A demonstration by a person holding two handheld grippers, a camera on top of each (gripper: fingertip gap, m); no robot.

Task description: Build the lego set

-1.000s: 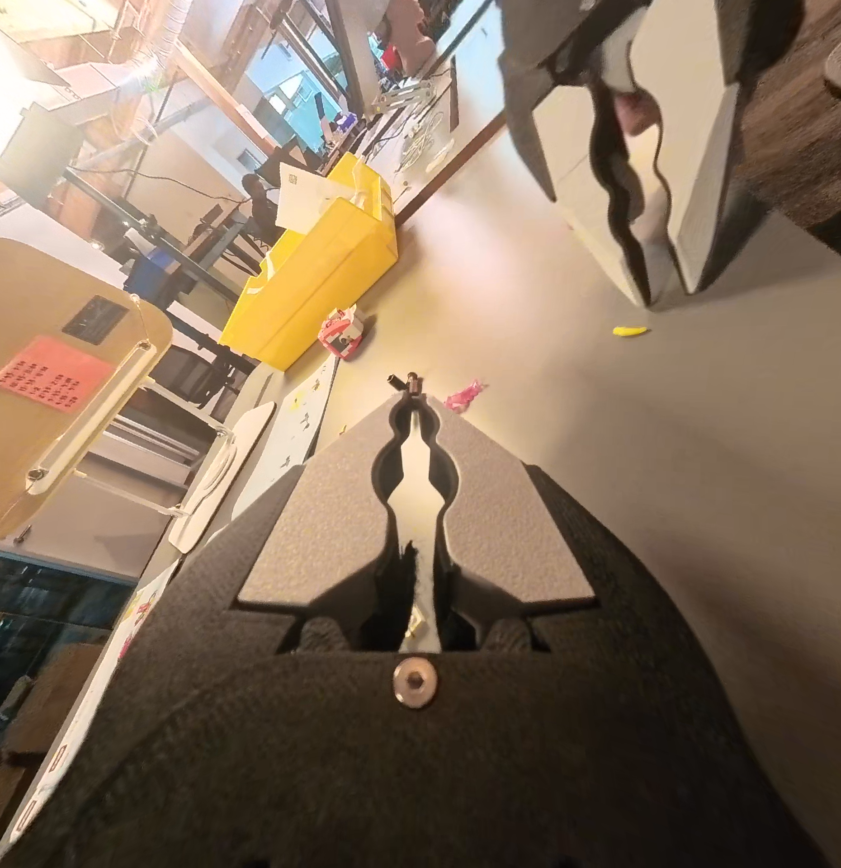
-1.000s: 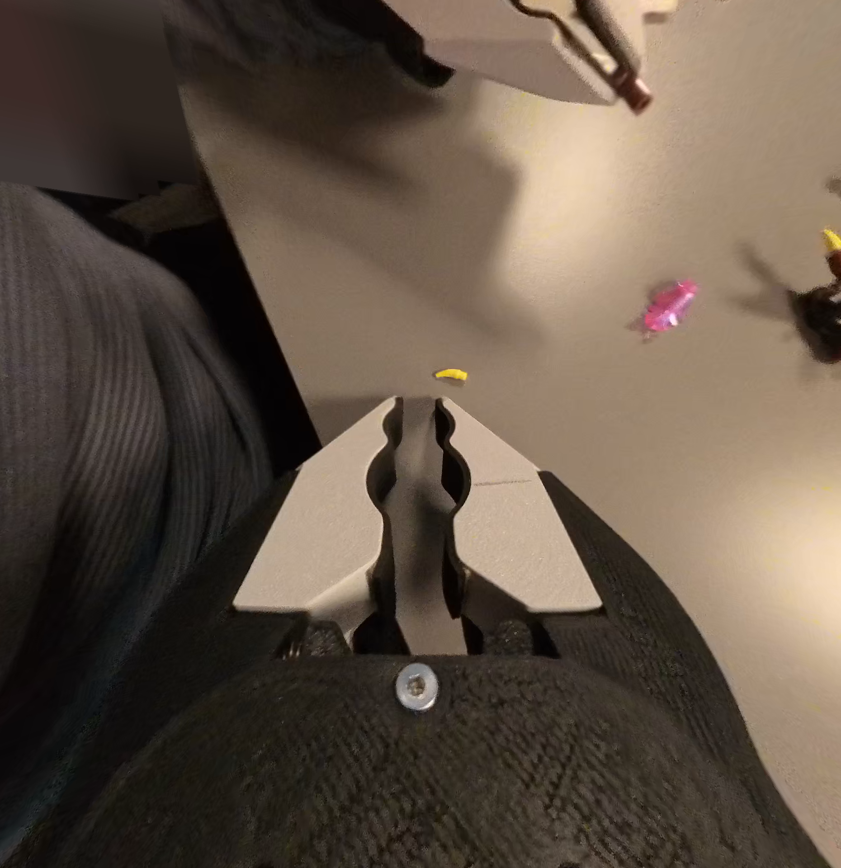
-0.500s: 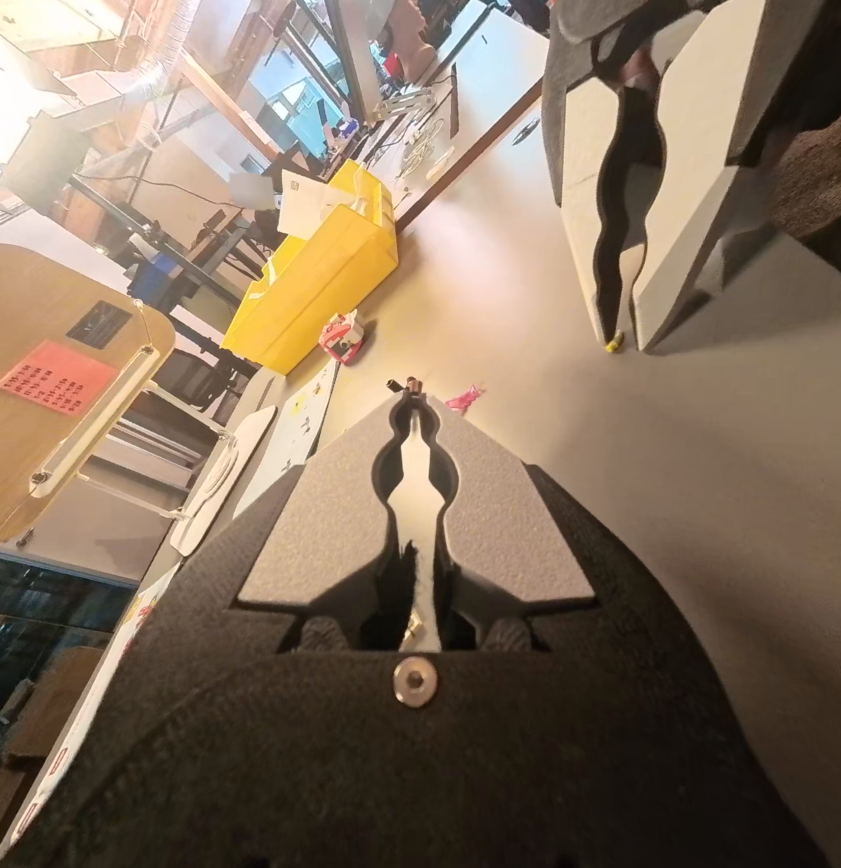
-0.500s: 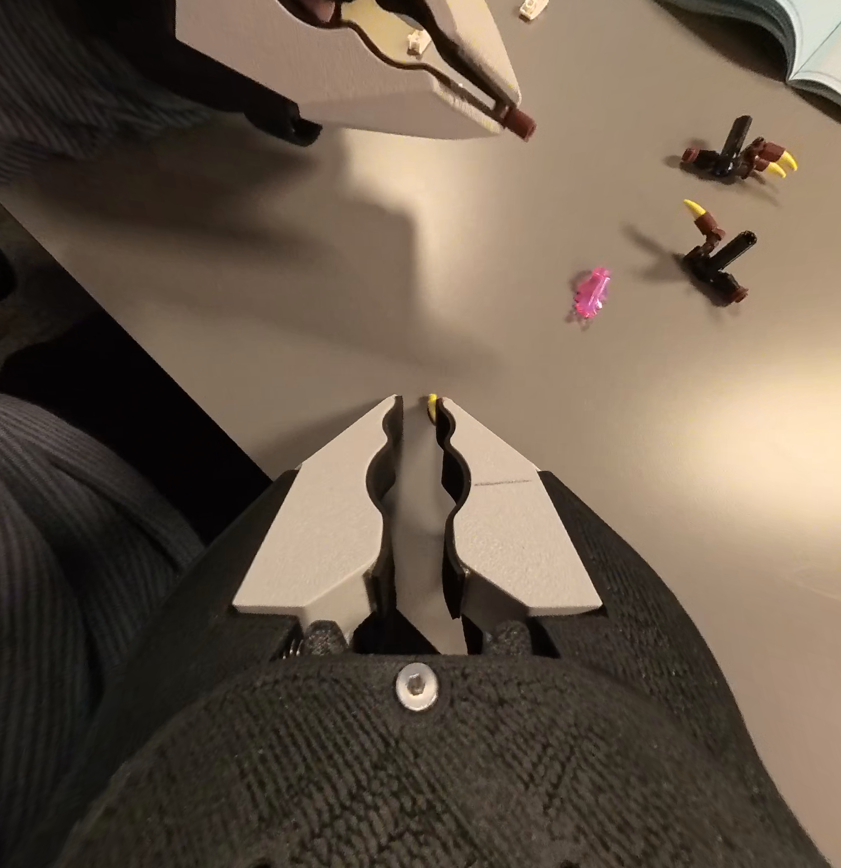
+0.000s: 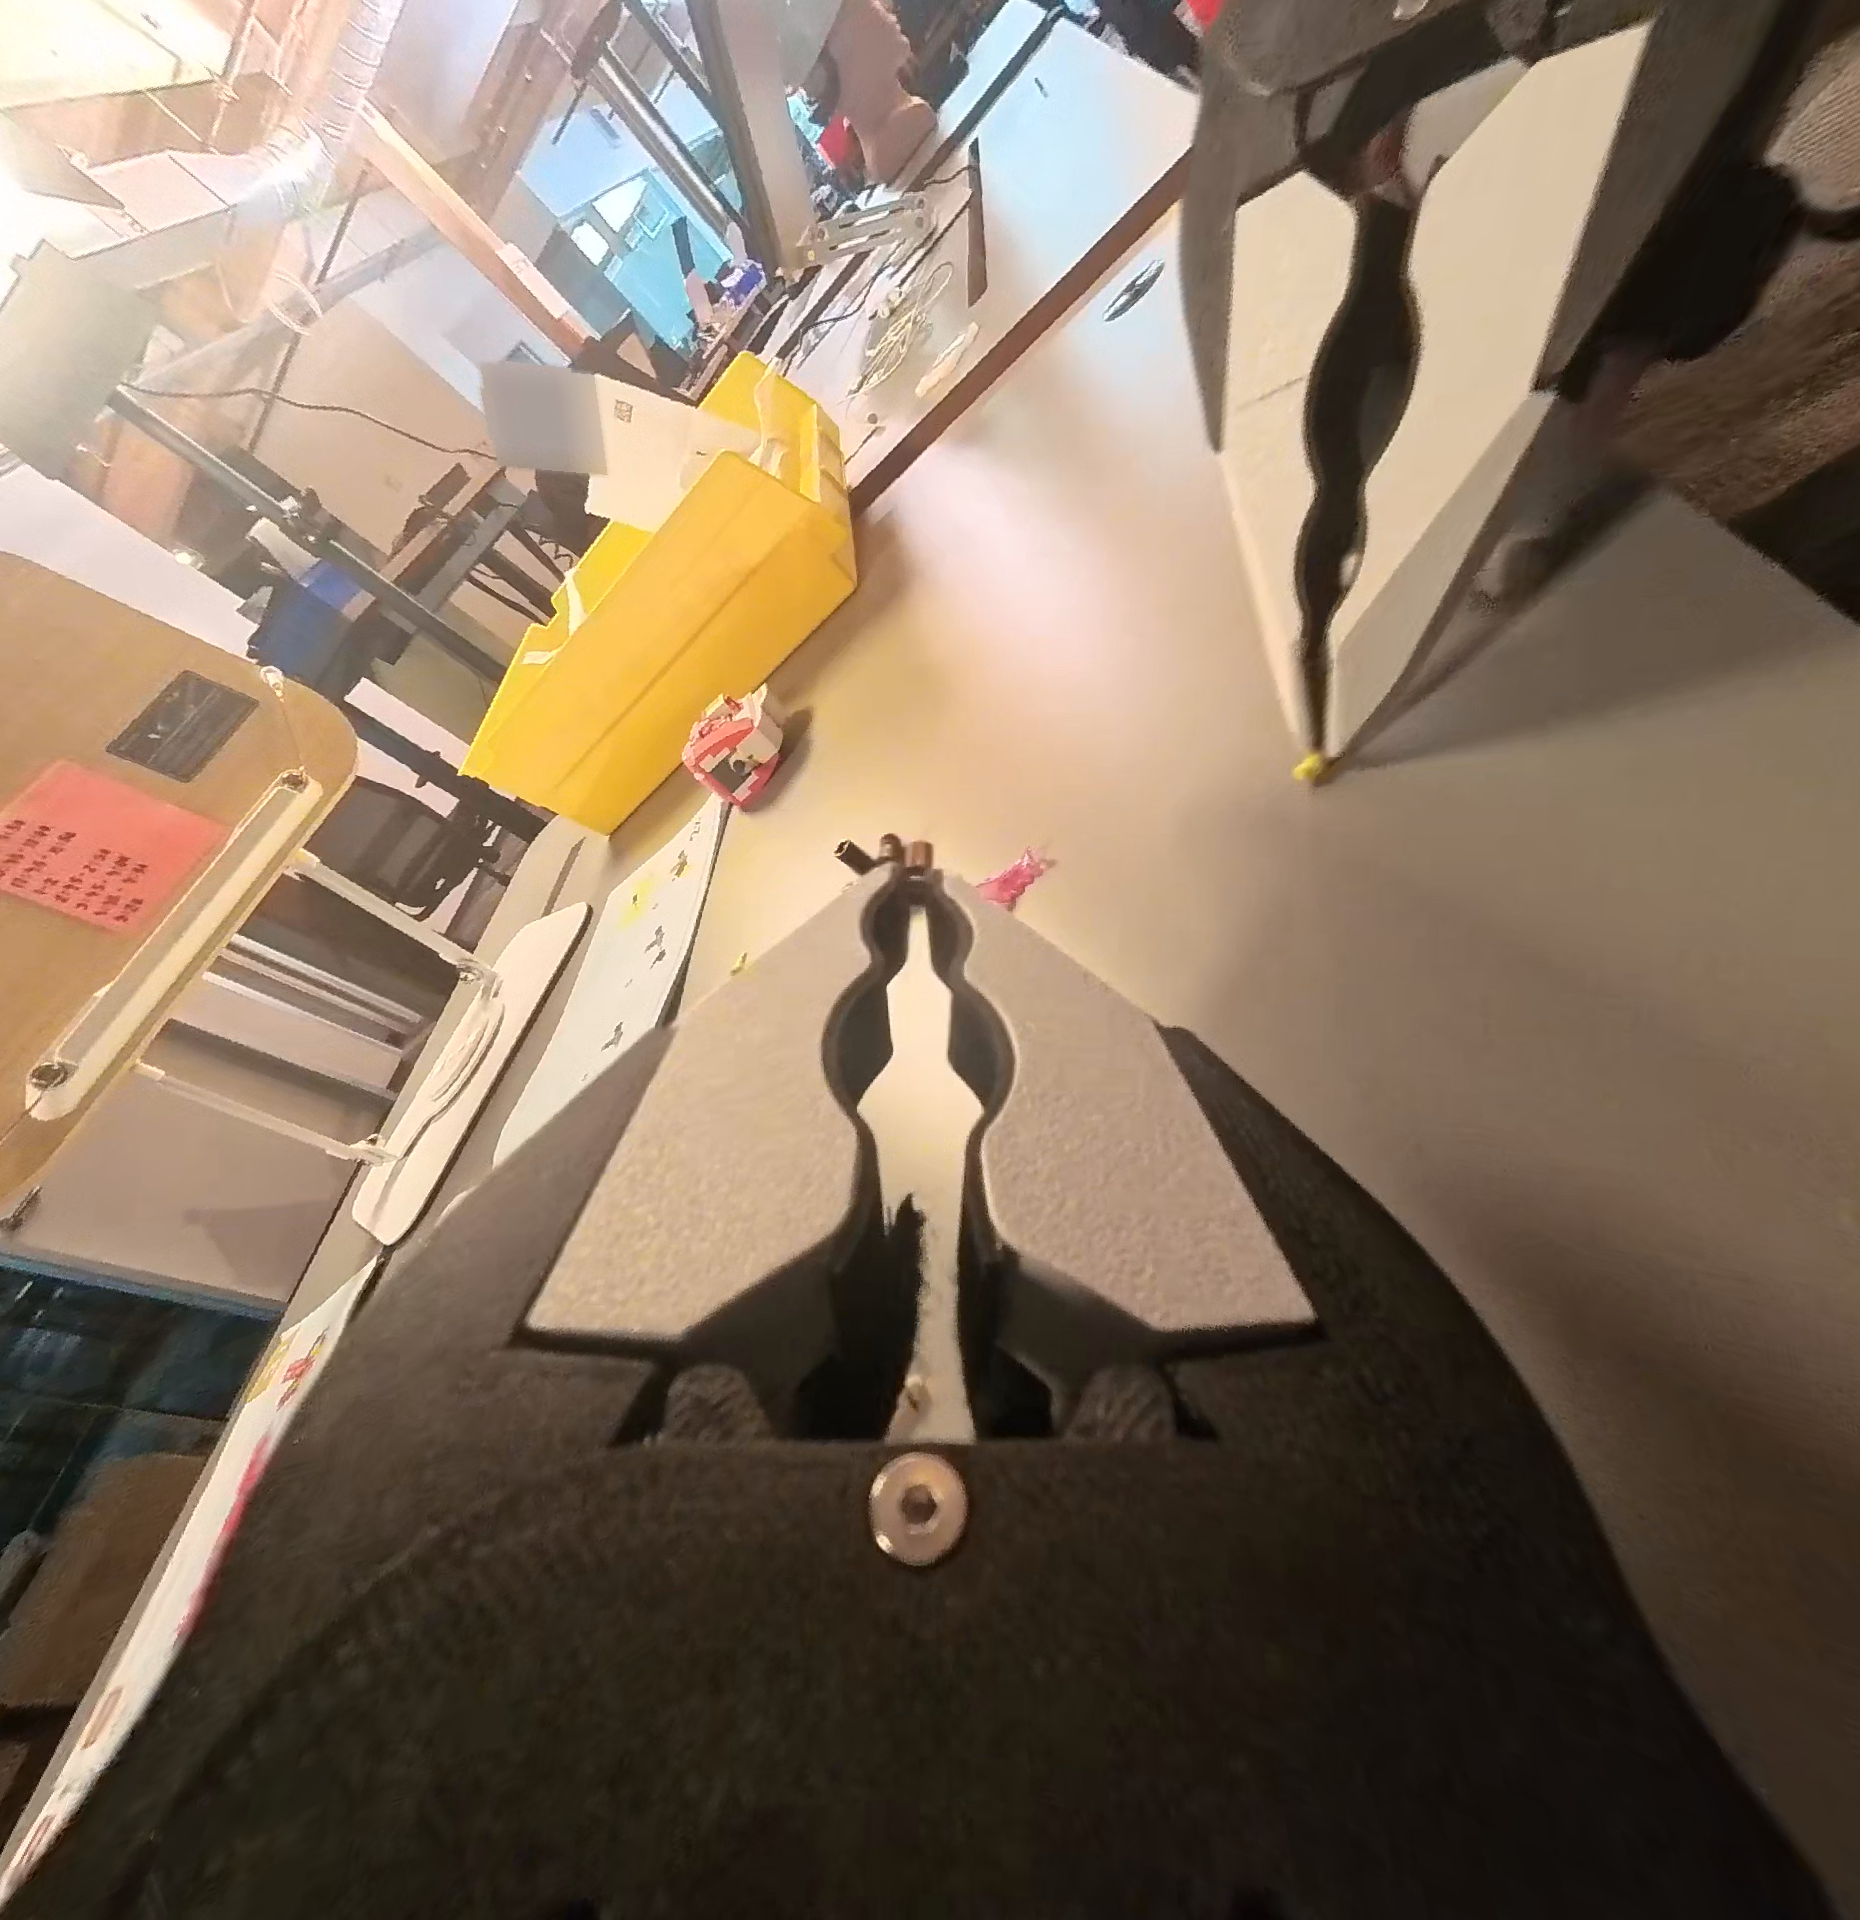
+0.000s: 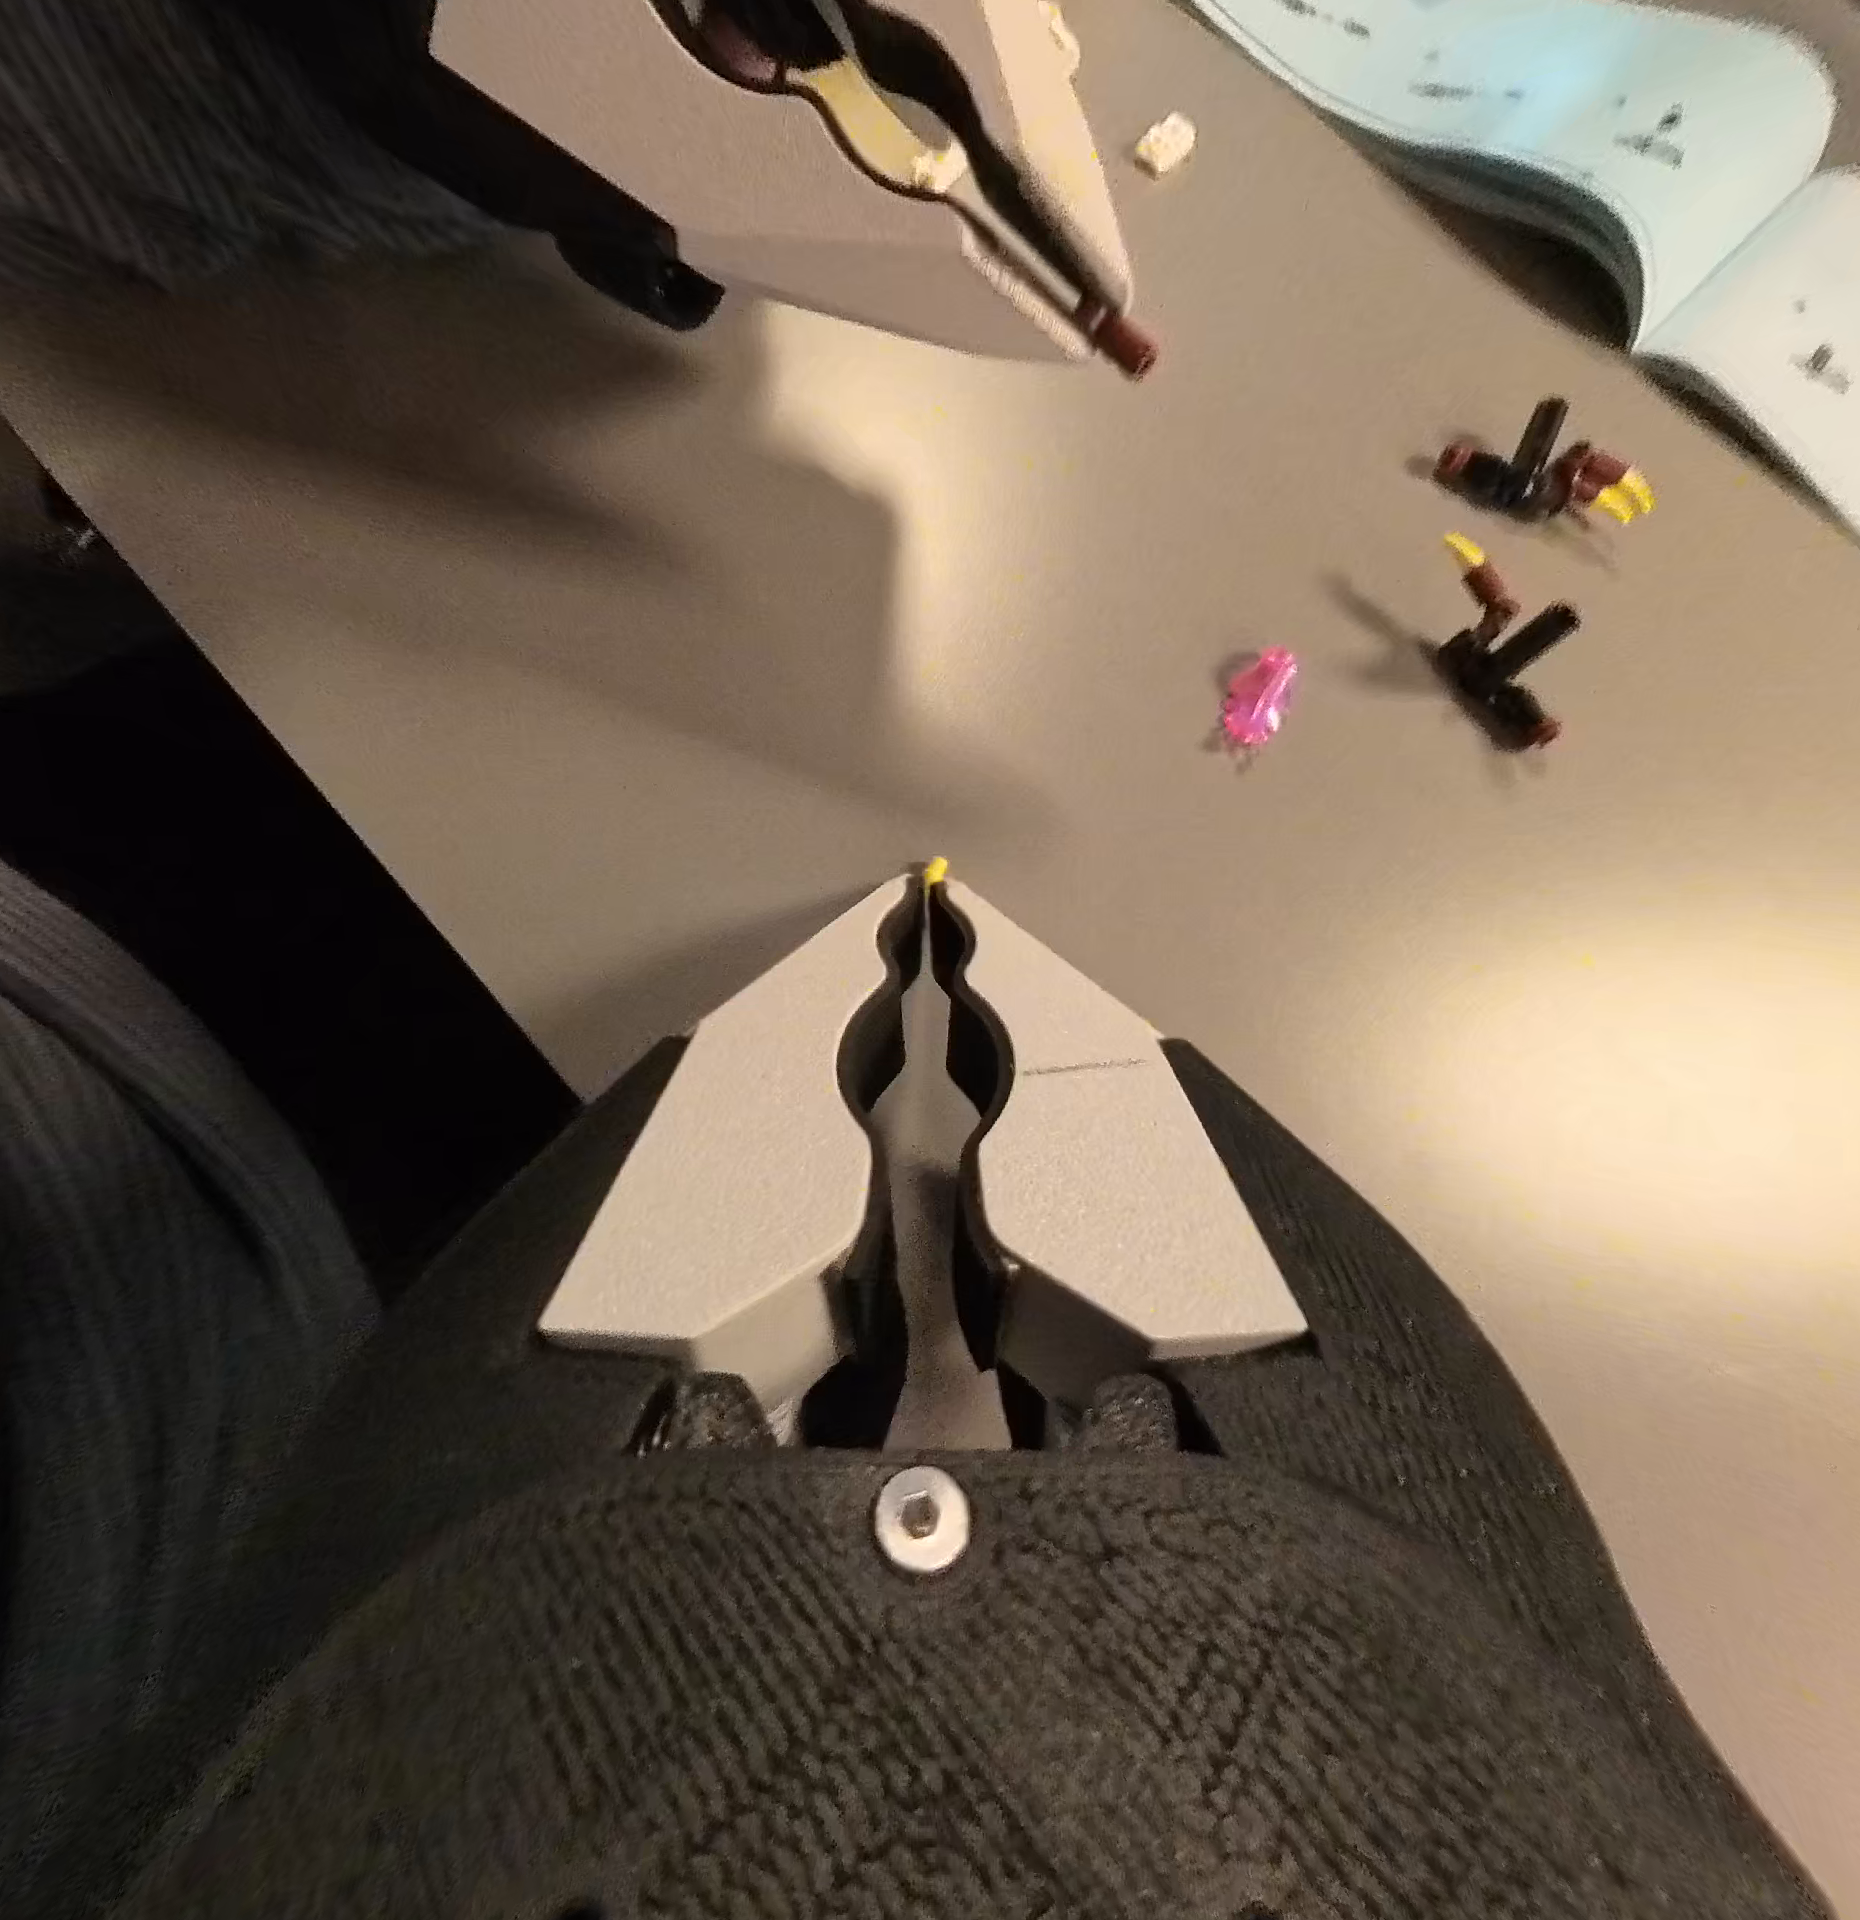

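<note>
My right gripper [image 6: 928, 894] is shut on a tiny yellow piece [image 6: 934, 871] that pokes out past its tips, low over the grey table [image 6: 1321, 1143]. The left wrist view shows the same grip, with the yellow piece [image 5: 1310, 767] at the tips of the right gripper [image 5: 1319, 727]. My left gripper [image 5: 910, 883] is shut on a small brown peg [image 5: 913, 854]. It hangs above the table at the top of the right wrist view, where the peg [image 6: 1125, 348] sticks out of its tips.
A pink translucent piece [image 6: 1261, 694] and two dark brown-and-black builds with yellow claws [image 6: 1497, 665] [image 6: 1528, 478] lie to the right. An open booklet [image 6: 1632, 156] lies at the far right. A yellow bin [image 5: 677, 623] and a small pink-and-white build [image 5: 734, 748] stand further off. The table edge runs along the left. The gap from one gripper's tips to the other's is roughly 9 centimetres.
My right gripper came down with its open fingers around the yellow piece on the table, then shut on it. My left gripper stayed shut on the brown peg.
</note>
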